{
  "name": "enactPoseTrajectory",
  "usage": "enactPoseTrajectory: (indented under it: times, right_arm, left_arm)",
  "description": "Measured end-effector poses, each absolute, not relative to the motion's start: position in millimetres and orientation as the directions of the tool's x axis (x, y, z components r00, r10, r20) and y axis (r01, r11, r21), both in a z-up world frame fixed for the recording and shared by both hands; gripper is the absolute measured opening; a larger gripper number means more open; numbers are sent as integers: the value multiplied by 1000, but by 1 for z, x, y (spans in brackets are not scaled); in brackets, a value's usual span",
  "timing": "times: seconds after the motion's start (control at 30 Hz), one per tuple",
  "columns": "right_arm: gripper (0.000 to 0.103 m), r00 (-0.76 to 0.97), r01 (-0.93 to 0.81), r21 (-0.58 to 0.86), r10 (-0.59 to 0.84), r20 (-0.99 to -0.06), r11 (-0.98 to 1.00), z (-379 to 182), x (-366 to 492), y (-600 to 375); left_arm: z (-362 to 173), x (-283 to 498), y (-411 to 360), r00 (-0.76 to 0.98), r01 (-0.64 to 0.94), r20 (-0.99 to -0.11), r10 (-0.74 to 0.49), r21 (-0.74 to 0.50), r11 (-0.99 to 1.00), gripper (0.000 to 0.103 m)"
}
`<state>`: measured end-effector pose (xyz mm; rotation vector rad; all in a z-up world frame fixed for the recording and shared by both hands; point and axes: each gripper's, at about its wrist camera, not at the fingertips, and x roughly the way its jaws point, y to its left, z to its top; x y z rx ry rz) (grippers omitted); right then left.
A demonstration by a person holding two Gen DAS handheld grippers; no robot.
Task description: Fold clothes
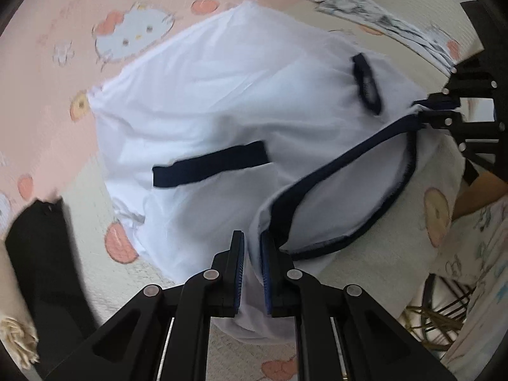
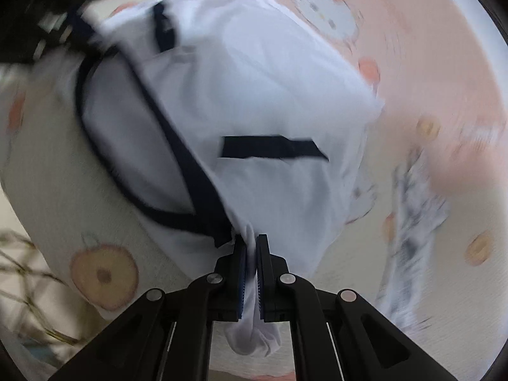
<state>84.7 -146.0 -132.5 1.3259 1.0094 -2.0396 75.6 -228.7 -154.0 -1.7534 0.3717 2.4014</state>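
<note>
Both black two-finger grippers are clamped on the same white fabric garment with navy blue trim [image 1: 203, 104]. Seen from the left wrist, the left gripper [image 1: 252, 247] at the bottom centre of the frame has its blue-padded fingers pressed onto a fold of the white cloth near the navy-edged opening. The right gripper [image 1: 441, 111] shows at the right edge of that frame, pinching the far end of the same dark-trimmed rim, so the opening is stretched between the two tools. From the right wrist, the right gripper's pads [image 2: 243, 273] squeeze a bunched bit of the cloth at the bottom centre, with a lump of it hanging below the fingers.

The garment fills the middle of both frames, draped over a pink and cream bedsheet printed with cartoon cats and fruit [image 1: 47, 73]. A short navy strip, possibly a pocket edge, crosses its middle. A crumpled white and grey patterned cloth [image 1: 365, 9] lies on the sheet at the upper right of the left view. Both frames are blurred.
</note>
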Motion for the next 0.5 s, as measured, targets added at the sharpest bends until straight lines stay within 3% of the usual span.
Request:
enactPoseTrajectory:
  times: [0.27,0.5]
  right_arm:
    - [3,-259,587,26,-219,-941,-809,-119,33,-119]
    - [3,-221,538,52,-200,-954,-841,-128,16,-125]
  left_arm:
    - [-163,73,-258,-279,-160,-955,101,-57,-986,9]
    - [-162,76,-283,-301,-30,-931,208,-208,-978,9]
